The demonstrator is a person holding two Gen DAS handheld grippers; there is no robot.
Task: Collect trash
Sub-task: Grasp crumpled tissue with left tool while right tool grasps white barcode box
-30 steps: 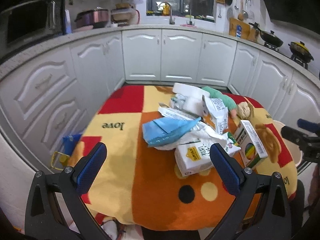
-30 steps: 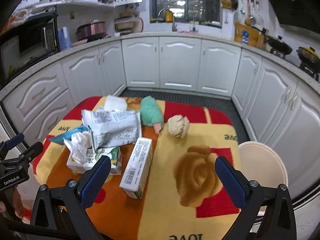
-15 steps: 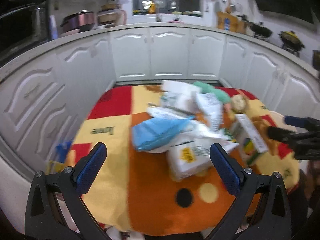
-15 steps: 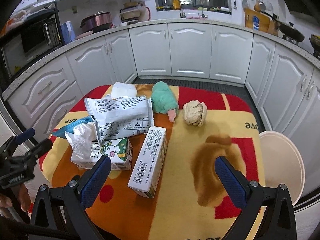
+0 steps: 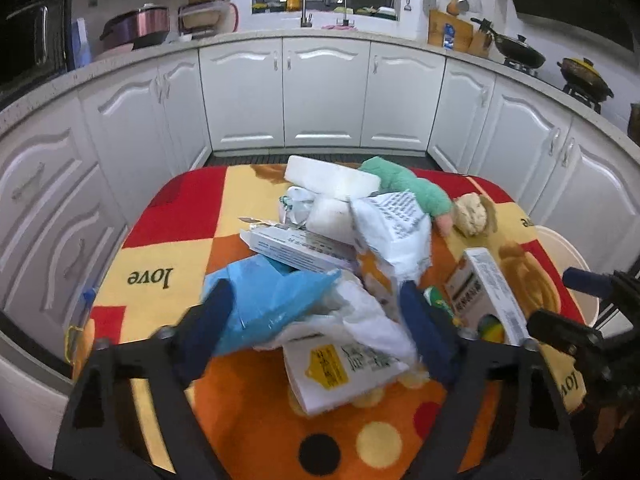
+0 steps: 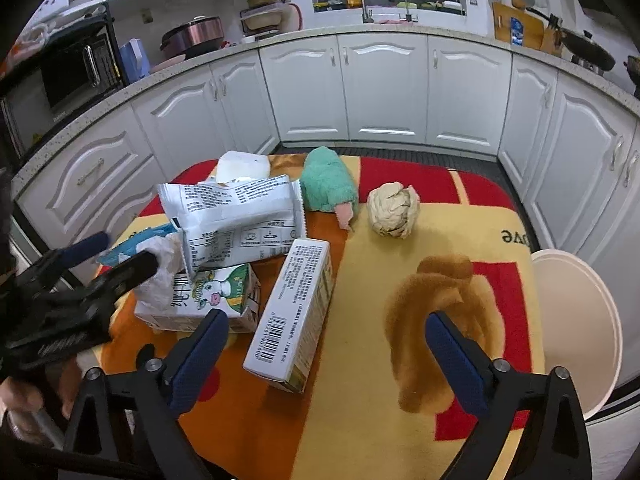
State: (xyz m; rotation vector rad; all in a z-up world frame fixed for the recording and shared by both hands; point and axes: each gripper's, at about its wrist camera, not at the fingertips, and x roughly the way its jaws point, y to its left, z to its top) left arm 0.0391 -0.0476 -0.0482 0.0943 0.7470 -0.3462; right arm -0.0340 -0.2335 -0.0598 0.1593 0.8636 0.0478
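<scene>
Left wrist view showed the left hand-held gripper [image 5: 316, 328] with its jaws closing around the near end of the trash heap, a blue plastic bag [image 5: 264, 300] and crumpled white paper [image 5: 360, 320] between them, the pads not yet pressing. Under these lay a white milk carton [image 5: 340, 372], all on the tabletop [image 5: 256, 428] with its red, yellow and orange cover. The right hand-held gripper [image 6: 326, 354] stood apart, jaws closing slightly, just above a long white box [image 6: 296, 312] lying flat. Behind it lay a printed wrapper [image 6: 236, 212], a green plush toy [image 6: 328, 186] and a paper ball [image 6: 394, 210]. A cream bin [image 6: 580, 320] stood beside the tabletop.
</scene>
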